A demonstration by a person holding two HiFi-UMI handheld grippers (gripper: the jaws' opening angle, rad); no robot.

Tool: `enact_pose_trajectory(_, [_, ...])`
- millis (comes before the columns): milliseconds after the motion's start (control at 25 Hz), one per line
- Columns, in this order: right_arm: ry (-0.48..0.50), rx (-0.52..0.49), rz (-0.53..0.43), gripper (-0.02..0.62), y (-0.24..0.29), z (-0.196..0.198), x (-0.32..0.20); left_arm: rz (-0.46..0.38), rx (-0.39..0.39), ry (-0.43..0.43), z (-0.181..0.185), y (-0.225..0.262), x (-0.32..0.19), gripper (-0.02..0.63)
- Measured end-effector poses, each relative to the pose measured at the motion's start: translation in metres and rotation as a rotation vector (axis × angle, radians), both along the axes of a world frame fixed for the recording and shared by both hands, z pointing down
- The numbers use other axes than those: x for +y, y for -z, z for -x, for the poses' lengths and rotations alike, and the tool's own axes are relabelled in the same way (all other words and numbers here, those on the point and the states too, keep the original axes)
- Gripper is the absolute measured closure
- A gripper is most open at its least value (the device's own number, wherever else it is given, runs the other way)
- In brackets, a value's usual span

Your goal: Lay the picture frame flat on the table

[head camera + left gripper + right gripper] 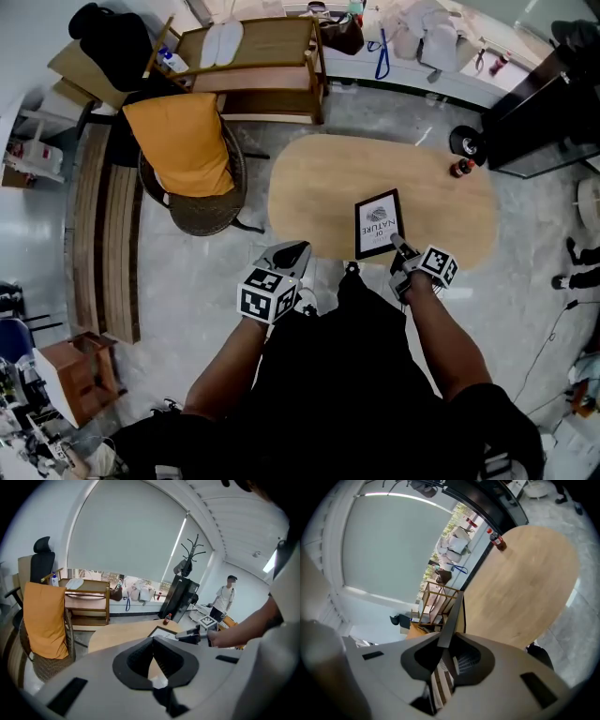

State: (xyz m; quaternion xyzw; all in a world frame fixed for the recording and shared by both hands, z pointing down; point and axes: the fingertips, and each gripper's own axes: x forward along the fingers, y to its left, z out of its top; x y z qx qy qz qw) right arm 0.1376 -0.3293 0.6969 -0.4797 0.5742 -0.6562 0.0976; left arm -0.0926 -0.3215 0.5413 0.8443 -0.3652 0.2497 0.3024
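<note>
On oval wooden table (309, 187), picture frame (378, 223)

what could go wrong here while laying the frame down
1. The right gripper pinches the frame only at its thin near edge, so it might pivot or slip and land hard.
2. The frame is close to the table's near rim; released there, it could overhang or slide off.
3. The left gripper hangs shut off the table, so nothing would steady a slip.
</note>
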Motion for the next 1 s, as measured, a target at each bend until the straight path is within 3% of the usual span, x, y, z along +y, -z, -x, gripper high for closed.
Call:
enact_pose_trajectory(120, [-0.023,-0.009,0.065,0.545,-0.046,-0.014,-0.031,0.017,0.025,0.038,-0.020,-0.002,-0.027,0.601])
enact_pose_trajectory(240, [-0.008,0.005,0.091,0.545,-0.082,-0.018,-0.075,0.027,0.000,0.027,-0.033,-0.009,-0.041,0.601])
enact_pose_trajectory(480, [-0.068,-0.091,0.045,0.545,-0.123,0.003,-0.159,0.144,-0.053,0.066,-0.034,-0.053,-0.050,0.601])
enact_pose_trajectory(720, [-0.131,-0.120,0.093,0.545,-0.183,0.011,-0.168,0.211,-0.095,0.080,-0.031,-0.078,-0.046,0.601])
enact_pose_trajectory(800, [-0.040,-0.091,0.135,0.492,-0.201,0.020,-0.158,0.232,-0.100,0.114,-0.023,-0.081,-0.048,0.601])
enact_pose_trajectory(880, [0.136,-0.023,0.169,0.383,-0.217,0.033,-0.142,0.256,-0.104,0.151,-0.014,-0.084,-0.047,0.601])
enact_pose_trajectory(1000, [0.418,0.141,0.176,0.341,-0.241,0.046,-0.119,0.274,-0.115,0.190,-0.002,-0.091,-0.038,0.601])
